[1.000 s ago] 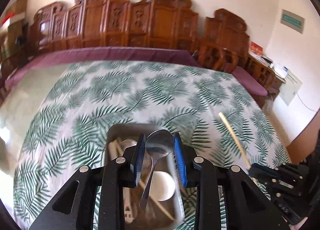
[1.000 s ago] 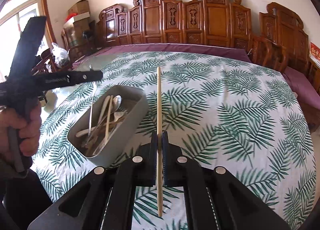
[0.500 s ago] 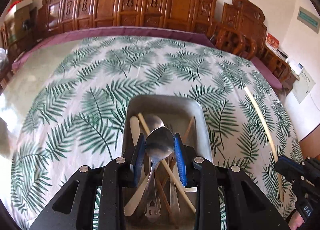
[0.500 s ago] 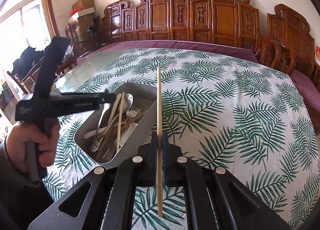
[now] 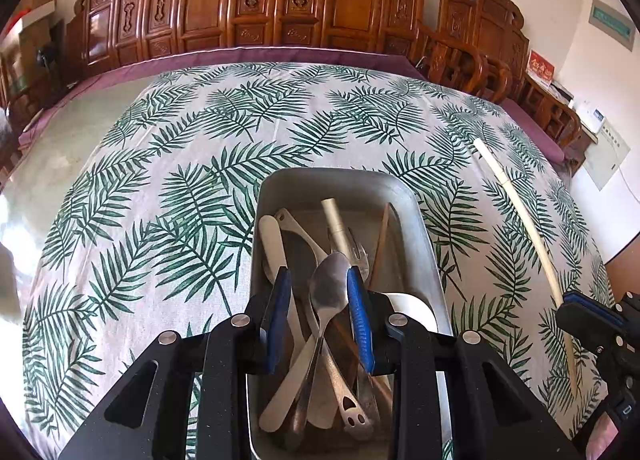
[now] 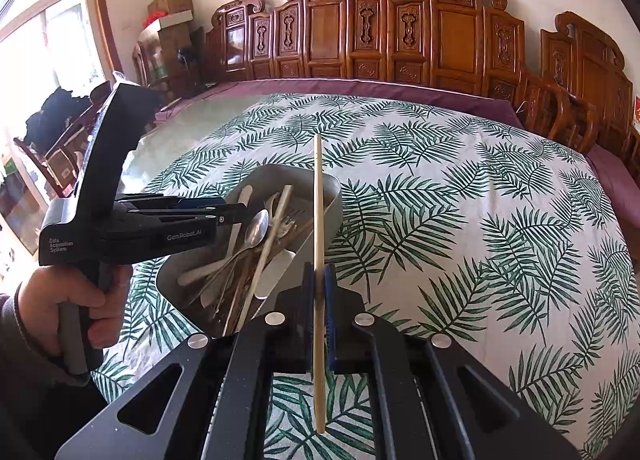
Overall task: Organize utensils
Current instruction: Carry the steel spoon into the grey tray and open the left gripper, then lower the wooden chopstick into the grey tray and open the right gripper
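A grey metal tray (image 5: 420, 216) on the leaf-print tablecloth holds several spoons, forks and chopsticks; it also shows in the right wrist view (image 6: 334, 196). My left gripper (image 5: 319, 284) hangs low over the tray's near half, jaws partly apart, with a steel spoon (image 5: 328, 292) between them, its bowl leaning on the right pad; the grip is unclear. The spoon (image 6: 257, 227) shows at the gripper's tips in the right wrist view. My right gripper (image 6: 319, 280) is shut on a pale wooden chopstick (image 6: 318, 200), held just right of the tray; the chopstick (image 5: 520, 220) also shows in the left wrist view.
The round table (image 6: 480, 200) has a purple-edged rim at the back. Carved wooden chairs (image 6: 400, 40) line the wall behind it. Boxes (image 6: 168, 16) and a window sit at the far left.
My left gripper has come down and forward over the tray with the spoon; the tray now fills the view's lower middle. My right gripper with the chopstick has moved closer to the tray.
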The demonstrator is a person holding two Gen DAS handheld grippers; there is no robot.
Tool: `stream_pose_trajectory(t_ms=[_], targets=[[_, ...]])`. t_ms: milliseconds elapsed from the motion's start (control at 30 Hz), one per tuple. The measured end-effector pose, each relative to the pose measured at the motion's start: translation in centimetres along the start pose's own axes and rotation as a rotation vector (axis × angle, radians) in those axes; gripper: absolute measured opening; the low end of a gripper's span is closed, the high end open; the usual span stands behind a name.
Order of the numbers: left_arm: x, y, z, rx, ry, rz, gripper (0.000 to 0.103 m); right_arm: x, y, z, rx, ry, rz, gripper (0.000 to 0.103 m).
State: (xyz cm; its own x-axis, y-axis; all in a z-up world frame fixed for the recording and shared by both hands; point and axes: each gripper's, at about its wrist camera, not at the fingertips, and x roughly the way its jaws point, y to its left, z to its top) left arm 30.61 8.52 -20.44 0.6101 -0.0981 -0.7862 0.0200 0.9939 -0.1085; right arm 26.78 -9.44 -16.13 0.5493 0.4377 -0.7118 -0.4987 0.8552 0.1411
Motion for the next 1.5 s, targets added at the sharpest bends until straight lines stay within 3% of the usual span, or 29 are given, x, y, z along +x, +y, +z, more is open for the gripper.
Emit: stream_pose_trajectory(t_ms=[67, 167, 233, 300, 467, 700, 933, 1367, 1500], targets=[[-0.4, 0.3, 0.1, 0.001, -0.011, 0.002, 0.029, 0.2, 0.3, 0.1, 0.006, 0.001, 0.008, 0.006], [-1.4, 1.0, 0.4, 0.001, -0.031, 0.002, 0.044, 0.8, 1.0, 0.5, 0.009, 0.004, 0.023, 0.006], [-2.0, 1.6, 0.6, 0.005, -0.043, 0.01, 0.047, 1.3, 1.5, 0.7, 0.012, 0.002, 0.031, 0.006], [-2.6, 2.3, 0.8, 0.009, -0.056, 0.03, 0.06, 1.8, 2.0, 1.0, 0.02, 0.002, 0.047, 0.006], [-3.2, 4.3, 1.2, 0.013, -0.065, 0.06, 0.075, 3.4, 3.5, 1.9, 0.043, 0.004, 0.084, 0.006], [-3.8, 7.1, 1.7, -0.025, -0.08, 0.079, 0.089, 5.7, 4.8, 2.9, 0.09, 0.006, 0.121, 0.006], [-3.7, 8.1, 1.7, -0.048, -0.074, 0.082, 0.092, 8.2, 5.1, 2.6, 0.143, 0.033, 0.125, 0.006], [-3.3, 8.3, 1.7, -0.049, -0.064, 0.084, 0.092, 10.4, 4.7, 1.1, 0.141, 0.093, 0.042, 0.006], [-3.2, 8.1, 1.7, -0.043, -0.058, 0.088, 0.092, 10.8, 4.7, 1.3, 0.153, 0.105, 0.085, 0.007]])
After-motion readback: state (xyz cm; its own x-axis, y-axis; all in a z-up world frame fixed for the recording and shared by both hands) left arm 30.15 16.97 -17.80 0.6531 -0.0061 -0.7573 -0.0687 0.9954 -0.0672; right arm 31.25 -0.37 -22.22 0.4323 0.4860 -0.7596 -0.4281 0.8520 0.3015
